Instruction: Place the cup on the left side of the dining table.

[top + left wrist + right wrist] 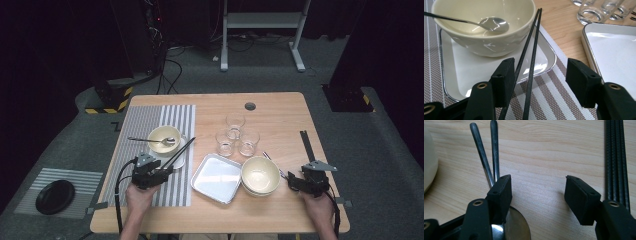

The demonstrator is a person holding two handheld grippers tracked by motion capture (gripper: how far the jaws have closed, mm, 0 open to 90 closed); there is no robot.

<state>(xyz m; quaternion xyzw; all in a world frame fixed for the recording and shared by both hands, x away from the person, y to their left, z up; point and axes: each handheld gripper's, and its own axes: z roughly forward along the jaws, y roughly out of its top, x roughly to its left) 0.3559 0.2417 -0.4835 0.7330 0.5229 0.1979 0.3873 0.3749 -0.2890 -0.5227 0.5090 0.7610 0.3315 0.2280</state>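
A pair of black chopsticks (pixel 534 45) leans from the rim of a cream bowl (pixel 486 42) down between the jaws of my left gripper (pixel 539 64). The jaws stand open: the sticks lie close to the left one and well clear of the right one. The bowl holds a metal spoon (pixel 494 23) and sits on a small white tray (pixel 461 75) on the striped placemat (pixel 145 120). In the high view my left gripper (pixel 161 172) is at the placemat's near end. My right gripper (pixel 538 180) stands open on the bare wood, above the bowls of two spoons (pixel 487 152).
Three clear glasses (pixel 235 135) stand mid-table. A metal tray (pixel 215 177) and stacked cream bowls (pixel 260 175) lie between the two hands. More black chopsticks (pixel 306 145) lie by the right edge. A black dish (pixel 55 196) sits on a floor mat at the left.
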